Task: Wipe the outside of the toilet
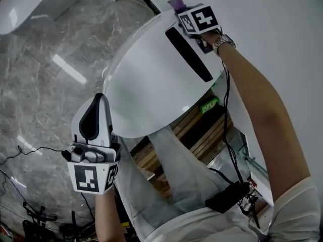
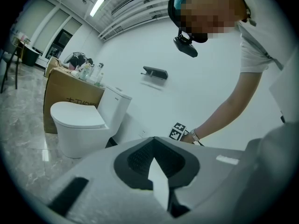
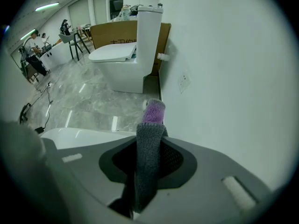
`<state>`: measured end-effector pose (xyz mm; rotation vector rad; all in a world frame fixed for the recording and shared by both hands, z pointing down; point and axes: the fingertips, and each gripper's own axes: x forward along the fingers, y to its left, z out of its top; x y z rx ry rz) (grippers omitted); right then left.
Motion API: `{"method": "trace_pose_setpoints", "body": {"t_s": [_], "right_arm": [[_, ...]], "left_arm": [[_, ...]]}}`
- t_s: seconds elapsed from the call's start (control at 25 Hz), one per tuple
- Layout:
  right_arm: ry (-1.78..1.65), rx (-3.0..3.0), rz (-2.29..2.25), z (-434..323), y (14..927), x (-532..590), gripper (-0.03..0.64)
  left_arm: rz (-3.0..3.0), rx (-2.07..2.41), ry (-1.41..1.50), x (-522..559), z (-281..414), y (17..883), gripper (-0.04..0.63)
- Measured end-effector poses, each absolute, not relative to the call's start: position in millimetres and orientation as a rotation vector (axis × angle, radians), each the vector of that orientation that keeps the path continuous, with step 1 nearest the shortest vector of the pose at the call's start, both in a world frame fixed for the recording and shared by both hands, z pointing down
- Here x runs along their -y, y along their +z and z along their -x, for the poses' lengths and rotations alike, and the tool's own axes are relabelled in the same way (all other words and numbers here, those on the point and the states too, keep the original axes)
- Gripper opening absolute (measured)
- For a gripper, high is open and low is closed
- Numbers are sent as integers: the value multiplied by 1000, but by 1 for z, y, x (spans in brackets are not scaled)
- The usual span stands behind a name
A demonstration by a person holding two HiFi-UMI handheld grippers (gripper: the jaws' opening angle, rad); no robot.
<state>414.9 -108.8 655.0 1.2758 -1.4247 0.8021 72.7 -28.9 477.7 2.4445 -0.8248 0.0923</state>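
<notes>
Toilet [image 3: 79, 136] lies just below the right hand-held gripper [image 3: 149, 146] clamping a cloth [image 3: 153, 113].

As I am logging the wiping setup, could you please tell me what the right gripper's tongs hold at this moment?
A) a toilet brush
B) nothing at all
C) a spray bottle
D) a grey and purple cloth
D: in the right gripper view, the right gripper has its tongs closed on a grey cloth with a purple end, which stands up between them.
</notes>
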Motion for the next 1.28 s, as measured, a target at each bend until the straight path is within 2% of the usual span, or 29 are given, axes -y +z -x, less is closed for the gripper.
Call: {"method": "trace_pose_setpoints", "body": {"t_s": [0.52,0.72,1.08,1.28], "right_arm": [[697,1467,-1130,-327,675,82,92],[802,1528,-1230,-287,681,62,92],[796,1604,-1205,-194,702,33,92],[859,1654,-1136,-116,715,6,92]], "left_arm": [[-2462,805,64,10,-37,478,5],[-2457,835,66,-3,-5,481,5],[-2463,800,69,-14,40,489,5],[-2512,698,114,-20,59,488,5]]}}
